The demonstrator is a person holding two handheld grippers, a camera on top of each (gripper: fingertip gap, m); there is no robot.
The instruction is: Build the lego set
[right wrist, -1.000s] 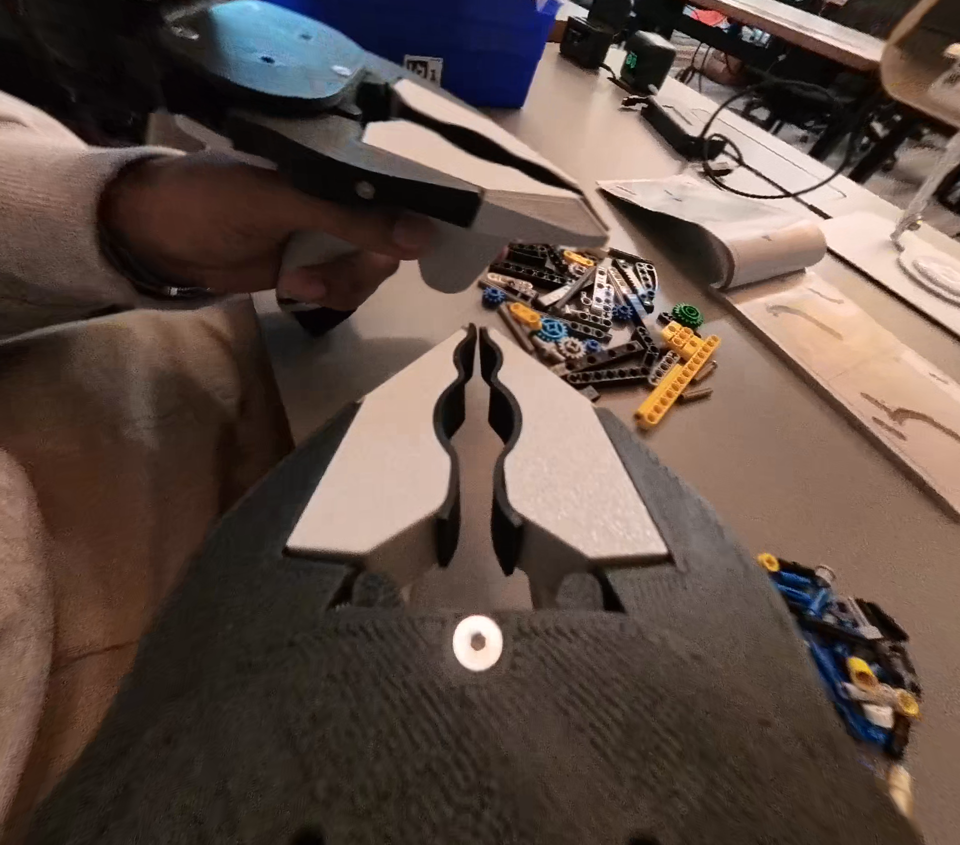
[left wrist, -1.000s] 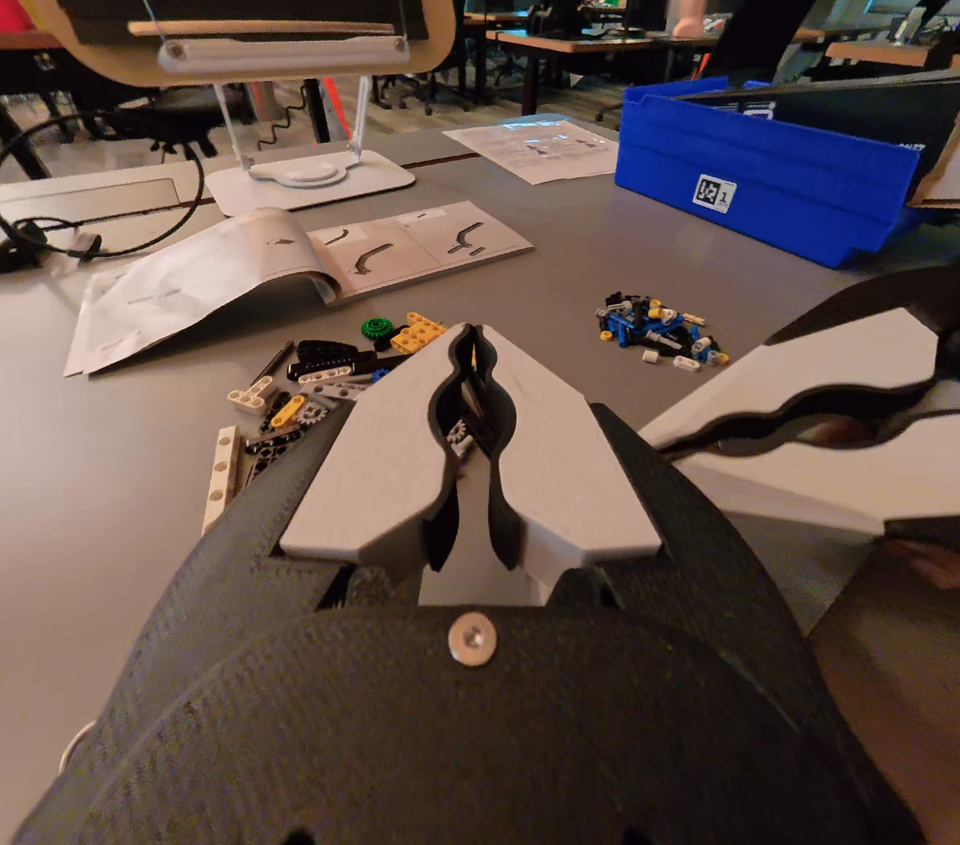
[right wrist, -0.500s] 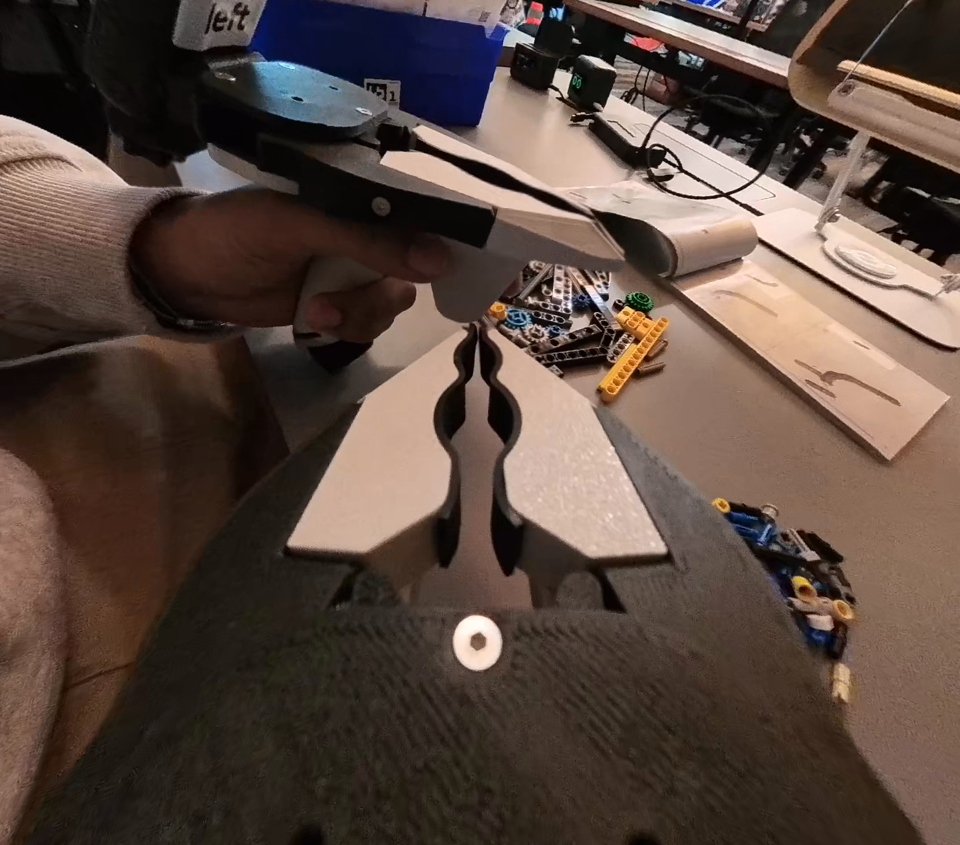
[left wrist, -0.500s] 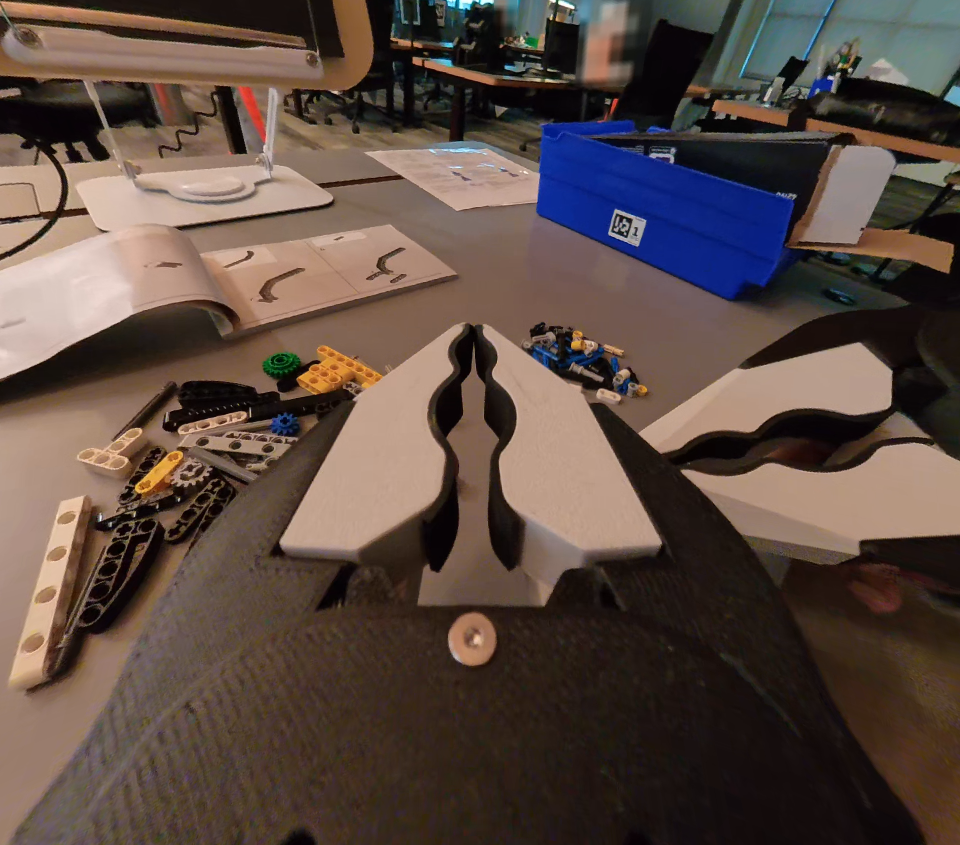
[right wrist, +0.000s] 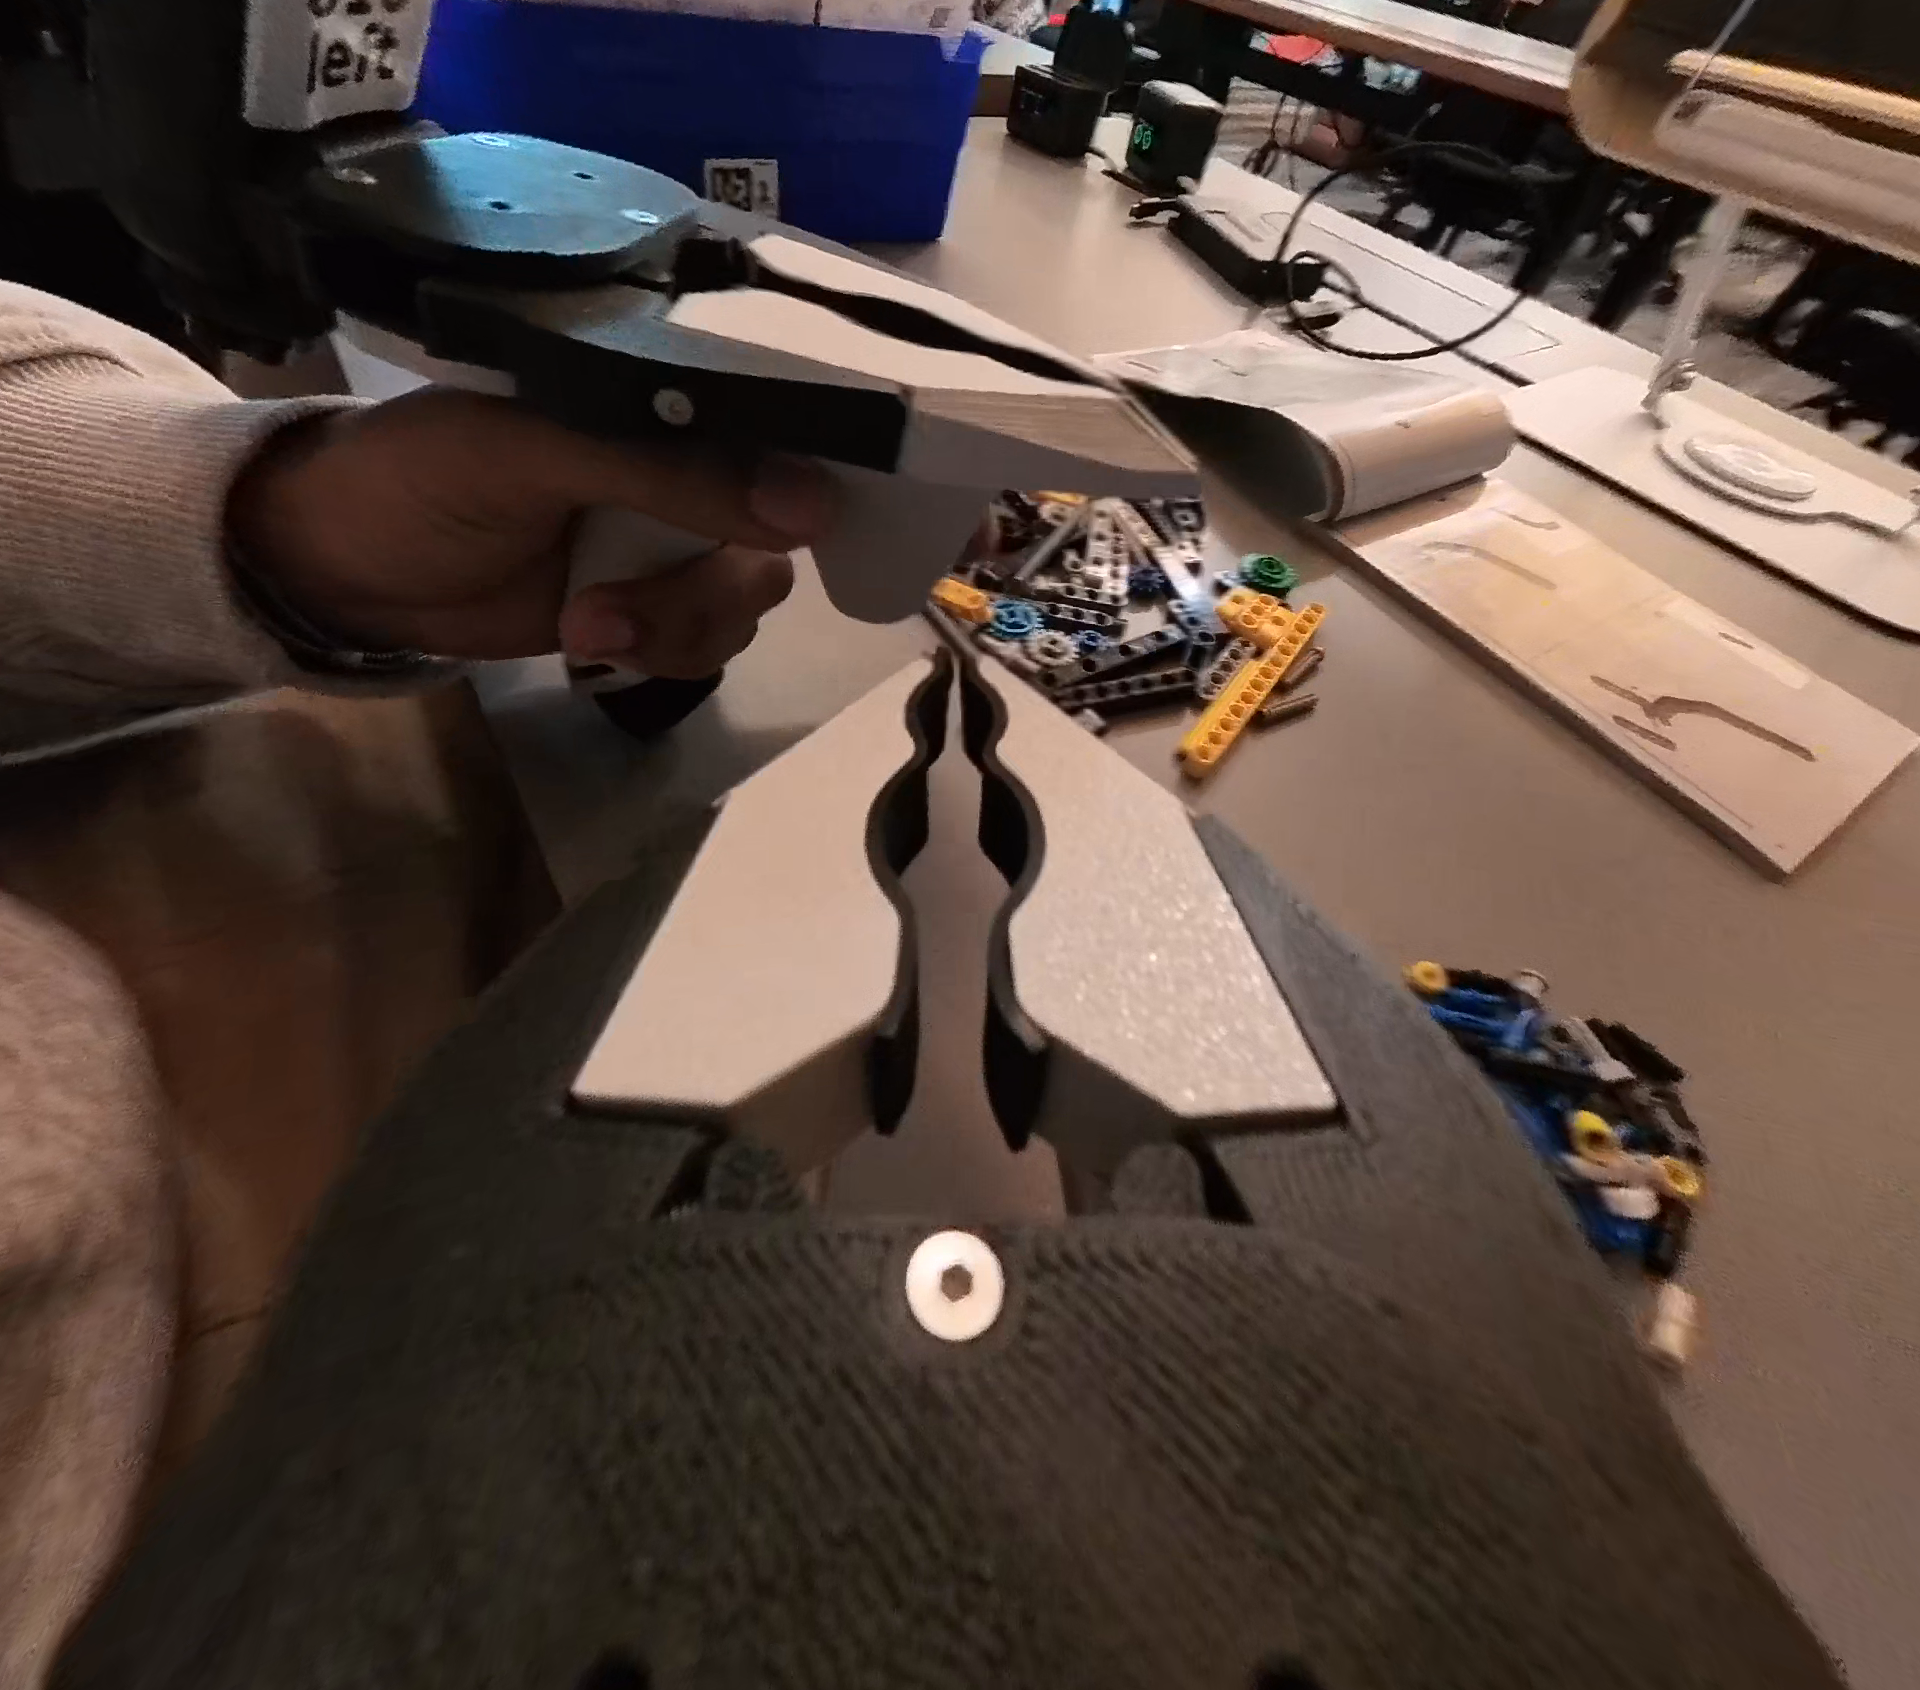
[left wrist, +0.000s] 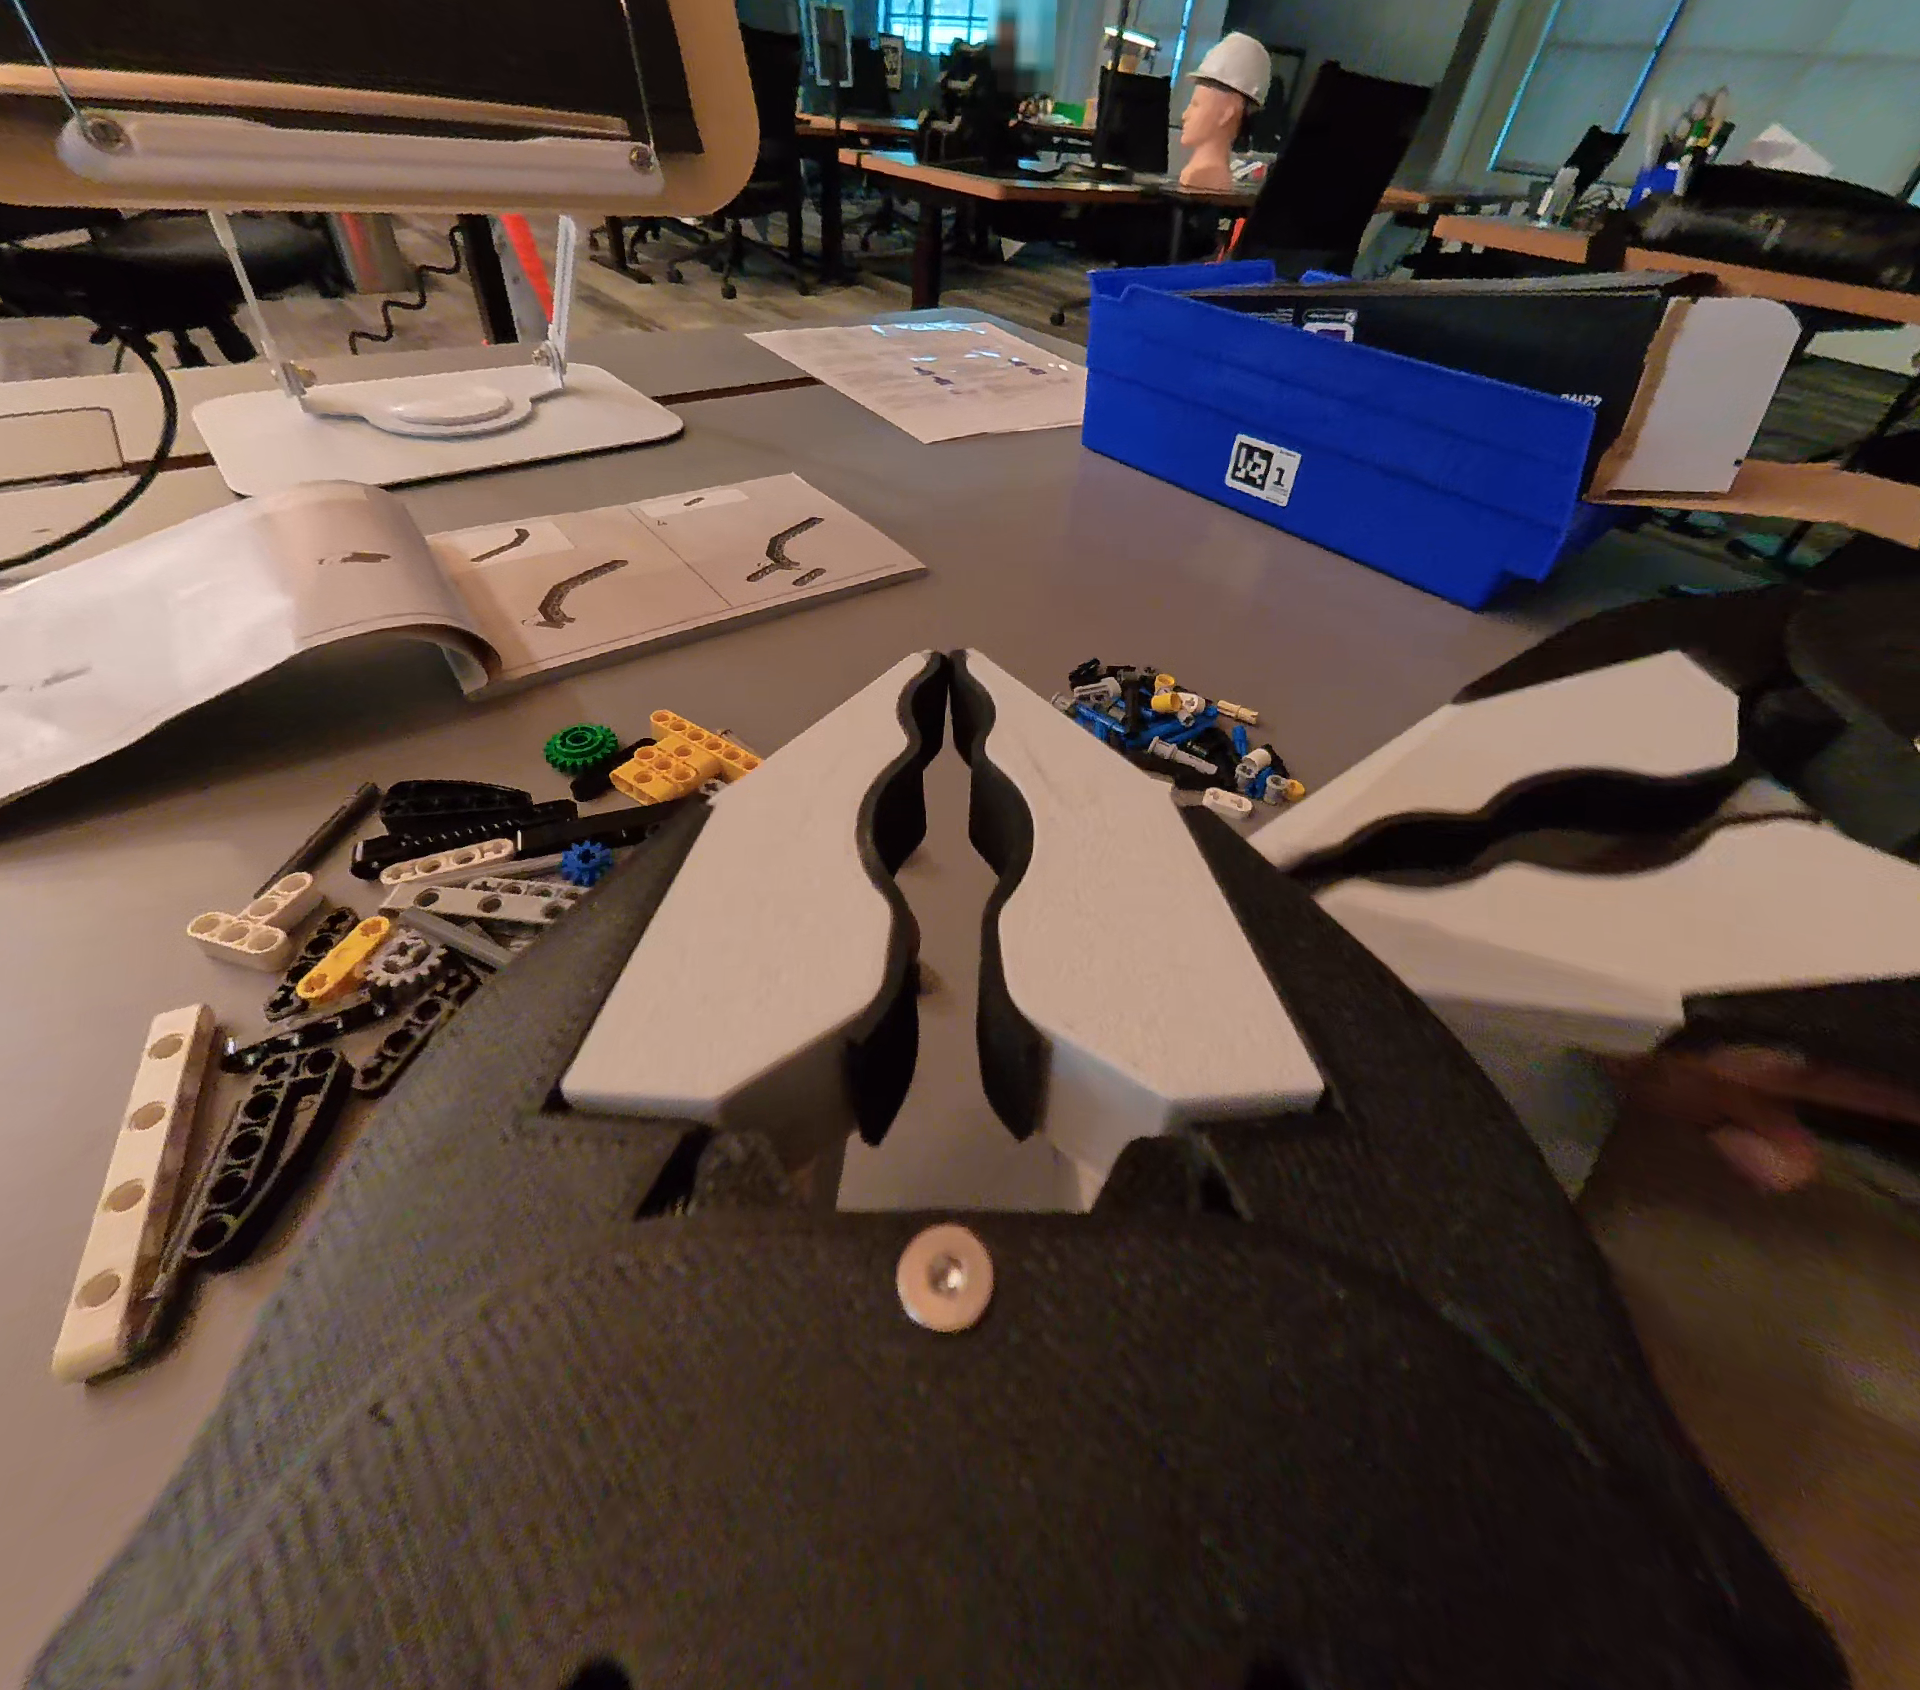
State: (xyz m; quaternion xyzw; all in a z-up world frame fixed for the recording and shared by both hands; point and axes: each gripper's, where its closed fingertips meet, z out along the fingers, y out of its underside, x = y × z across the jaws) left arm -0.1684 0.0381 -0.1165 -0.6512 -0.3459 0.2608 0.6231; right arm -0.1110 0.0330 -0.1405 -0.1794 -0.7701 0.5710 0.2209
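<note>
- Grey table [left wrist: 1039, 539] in an office, holding my loose lego pieces [left wrist: 436, 892].
- My left gripper [left wrist: 948, 666], fingers together and empty, hovers just right of that pile.
- My right gripper [right wrist: 954, 661], likewise closed and empty, hangs near smaller blue pieces [right wrist: 1558, 1079].

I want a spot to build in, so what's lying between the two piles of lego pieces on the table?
Only bare grey table separates the big pile from the small blue pile, clearest in the right wrist view.

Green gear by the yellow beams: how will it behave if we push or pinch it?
The green gear lies flat, so a push likely slides it, not rolls. Small rigid plastic, probably very light. Its toothed rim may skid off the gripper pads; it touches the yellow beams, which may shift too.
</note>
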